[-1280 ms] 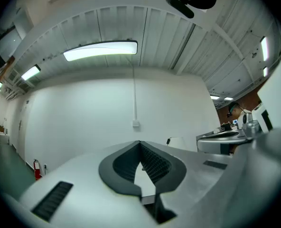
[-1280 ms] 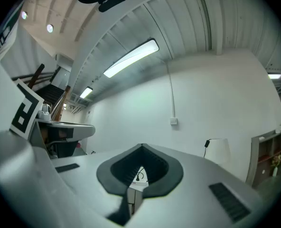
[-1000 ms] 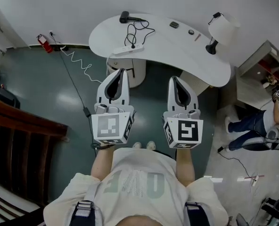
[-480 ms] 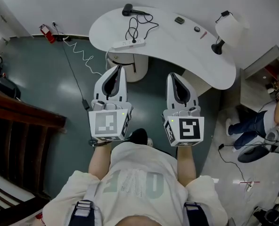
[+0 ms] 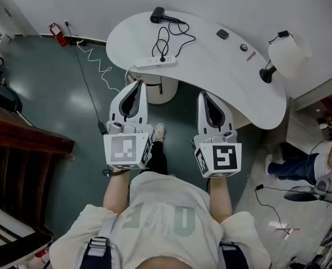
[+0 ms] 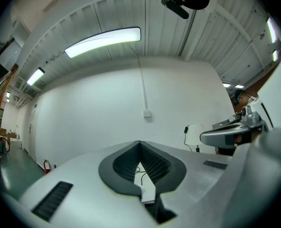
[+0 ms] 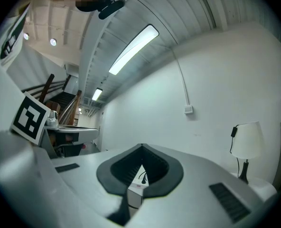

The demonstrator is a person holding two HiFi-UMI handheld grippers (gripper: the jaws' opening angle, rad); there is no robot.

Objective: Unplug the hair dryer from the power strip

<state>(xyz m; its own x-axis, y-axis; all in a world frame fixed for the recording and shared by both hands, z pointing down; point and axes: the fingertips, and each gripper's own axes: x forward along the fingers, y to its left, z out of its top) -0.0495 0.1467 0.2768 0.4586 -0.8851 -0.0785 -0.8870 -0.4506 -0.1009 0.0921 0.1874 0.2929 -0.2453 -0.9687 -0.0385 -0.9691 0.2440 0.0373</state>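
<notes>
Beyond both grippers, over teal floor (image 5: 54,105), stands a white curved table (image 5: 222,74). Wooden stair rail (image 5: 26,144) at left; another person (image 5: 300,164) at right. Lamp (image 5: 286,52) on table's right end.

Left gripper (image 5: 138,83), right gripper (image 5: 202,93): side by side, level, short of table's near edge, jaws pressed together, holding nothing.

Power strip (image 5: 155,61) by near-left edge, just beyond left gripper. Hair dryer (image 5: 157,14) at far edge. Black cord (image 5: 171,35) loops between them, plug (image 5: 162,58) seated in strip. Coiled white lead (image 5: 96,66) trails left toward fire extinguisher (image 5: 56,34).
</notes>
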